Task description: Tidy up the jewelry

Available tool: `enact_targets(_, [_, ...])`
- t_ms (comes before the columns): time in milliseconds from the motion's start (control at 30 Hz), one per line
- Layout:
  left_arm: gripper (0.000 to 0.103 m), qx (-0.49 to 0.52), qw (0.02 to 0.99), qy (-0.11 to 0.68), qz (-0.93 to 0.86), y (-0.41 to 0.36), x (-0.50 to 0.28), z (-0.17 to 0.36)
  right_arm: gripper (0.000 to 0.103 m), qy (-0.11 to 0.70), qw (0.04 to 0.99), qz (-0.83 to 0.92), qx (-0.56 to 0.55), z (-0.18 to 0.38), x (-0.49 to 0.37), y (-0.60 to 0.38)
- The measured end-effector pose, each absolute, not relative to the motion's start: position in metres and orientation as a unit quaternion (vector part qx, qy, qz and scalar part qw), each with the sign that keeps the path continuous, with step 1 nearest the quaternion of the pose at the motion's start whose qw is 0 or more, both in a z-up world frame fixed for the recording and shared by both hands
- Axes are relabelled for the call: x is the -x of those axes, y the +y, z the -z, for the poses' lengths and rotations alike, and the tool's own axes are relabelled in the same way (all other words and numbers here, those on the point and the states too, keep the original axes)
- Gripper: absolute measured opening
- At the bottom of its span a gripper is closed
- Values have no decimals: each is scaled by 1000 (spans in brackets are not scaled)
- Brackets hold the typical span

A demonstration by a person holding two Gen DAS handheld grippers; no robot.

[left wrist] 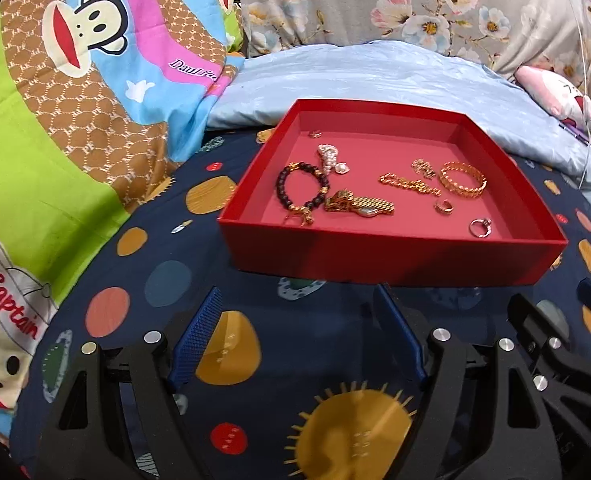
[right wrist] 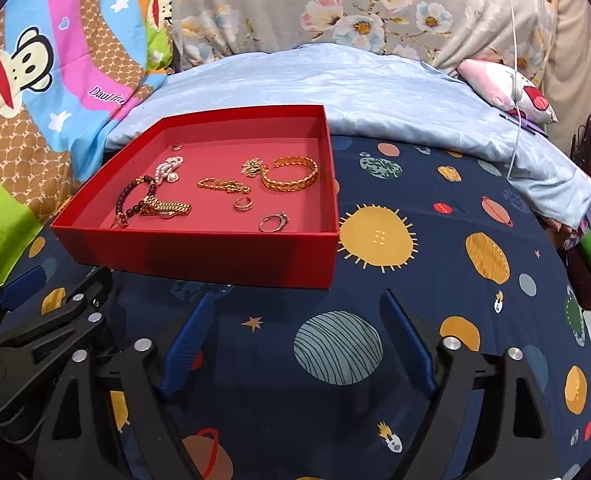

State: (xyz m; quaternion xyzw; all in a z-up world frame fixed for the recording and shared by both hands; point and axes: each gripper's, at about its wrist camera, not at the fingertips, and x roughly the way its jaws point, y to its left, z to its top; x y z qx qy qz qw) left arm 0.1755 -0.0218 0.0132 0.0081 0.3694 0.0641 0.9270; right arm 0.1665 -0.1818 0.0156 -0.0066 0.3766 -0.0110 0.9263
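Jewelry lies loose in a shallow red box (left wrist: 391,254) on the planet-print bedspread (right wrist: 435,280). On its pink floor a dark beaded bracelet (left wrist: 301,188) sits toward nine o'clock, a pearl piece (left wrist: 331,158) just behind it at about eleven, and a gold watch-style band (left wrist: 359,205) touching the beads at their three o'clock side. A gold chain (left wrist: 409,184) runs through the middle, a wide gold bangle (left wrist: 463,180) rests toward two o'clock, a small gold ring (left wrist: 444,207) sits near centre, and a silver ring (left wrist: 480,227) lies close to the front wall at four o'clock.

Both tools tilt downward over the bedspread, side by side. The left tool (left wrist: 297,336) hangs at six o'clock from the box, its blue pads spread wide with only fabric between them, the tips just short of the front wall. The right tool (right wrist: 295,338) is likewise released and empty; from it the box sits toward eleven o'clock, near its left pad. Beyond the box lie a pale blue sheet (right wrist: 335,88), a floral cover (right wrist: 355,4) and a cartoon monkey quilt (left wrist: 75,92).
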Motion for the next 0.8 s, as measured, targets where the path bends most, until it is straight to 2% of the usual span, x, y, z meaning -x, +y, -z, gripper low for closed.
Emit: enact_targets(800, [75,-12,925,369,-86,-20,-174,-14,85,373,927,14,22,-17,-165,-177])
